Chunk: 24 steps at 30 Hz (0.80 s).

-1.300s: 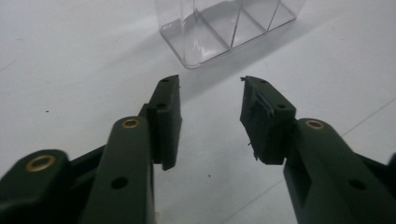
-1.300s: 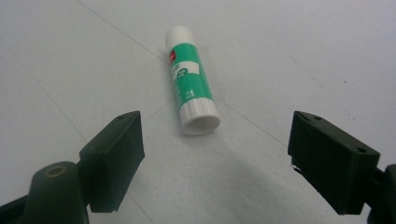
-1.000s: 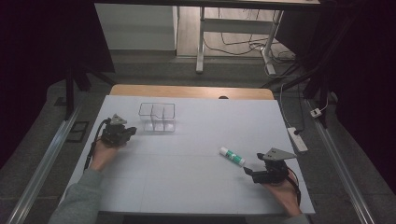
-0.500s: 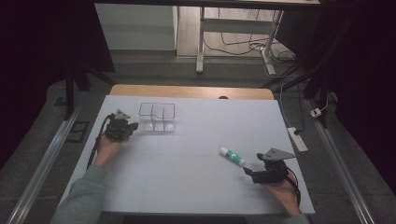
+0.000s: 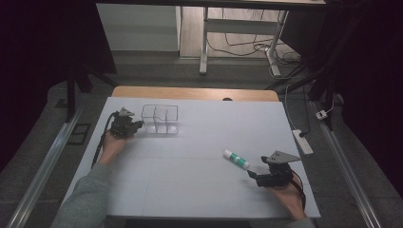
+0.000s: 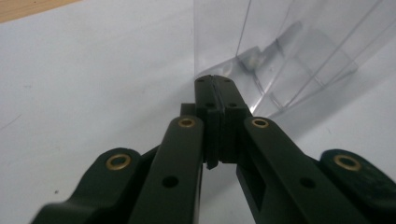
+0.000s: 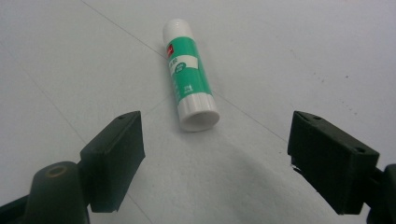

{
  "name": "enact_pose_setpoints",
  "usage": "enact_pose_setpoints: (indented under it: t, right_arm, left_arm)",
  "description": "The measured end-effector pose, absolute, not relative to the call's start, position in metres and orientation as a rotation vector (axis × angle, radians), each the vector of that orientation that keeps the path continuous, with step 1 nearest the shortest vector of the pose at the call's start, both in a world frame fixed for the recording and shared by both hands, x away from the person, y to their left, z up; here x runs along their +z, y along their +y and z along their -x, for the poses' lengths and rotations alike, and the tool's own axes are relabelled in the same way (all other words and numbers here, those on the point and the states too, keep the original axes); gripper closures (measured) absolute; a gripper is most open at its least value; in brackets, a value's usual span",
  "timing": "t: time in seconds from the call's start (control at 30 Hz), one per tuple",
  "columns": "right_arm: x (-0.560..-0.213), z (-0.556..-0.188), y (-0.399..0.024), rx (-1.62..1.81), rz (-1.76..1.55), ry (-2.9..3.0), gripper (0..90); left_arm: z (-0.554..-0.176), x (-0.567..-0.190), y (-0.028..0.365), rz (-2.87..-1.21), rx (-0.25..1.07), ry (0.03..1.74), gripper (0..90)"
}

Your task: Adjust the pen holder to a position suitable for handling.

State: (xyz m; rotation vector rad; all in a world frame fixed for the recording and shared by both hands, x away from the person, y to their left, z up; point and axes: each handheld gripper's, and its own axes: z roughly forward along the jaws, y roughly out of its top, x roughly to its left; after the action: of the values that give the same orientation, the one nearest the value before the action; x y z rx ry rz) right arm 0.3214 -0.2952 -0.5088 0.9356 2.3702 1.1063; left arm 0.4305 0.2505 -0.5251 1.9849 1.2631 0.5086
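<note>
A green and white glue stick lies flat on the white table. My right gripper rests just in front of it, jaws wide open, nothing between them. A clear plastic organiser with compartments stands at the back left. My left gripper is shut with its pads together and empty, its tips right at the organiser's near left corner.
The white table sheet has open room in the middle and front. A wooden edge runs along the back. A power strip lies off the right side, and a metal rail flanks the left.
My left hand has slid toward the back and right, closer to the clear organiser. The right gripper and the glue stick have stayed put.
</note>
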Motion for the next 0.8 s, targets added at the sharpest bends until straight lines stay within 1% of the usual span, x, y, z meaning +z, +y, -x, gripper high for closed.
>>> enact_pose_setpoints:
  t: [0.3,0.8]
  right_arm:
    - [-0.5097,-0.3217,-0.2952,1.111,-0.935,2.374,18.0]
    - [-0.5096,-0.3217,-0.2956,1.108,-0.933,2.374,17.9]
  left_arm:
    - [-0.4389,-0.5269,0.2486,-1.980,0.516,1.259,88.7]
    - [-0.4400,-0.5276,0.2489,-1.973,0.506,1.267,88.7]
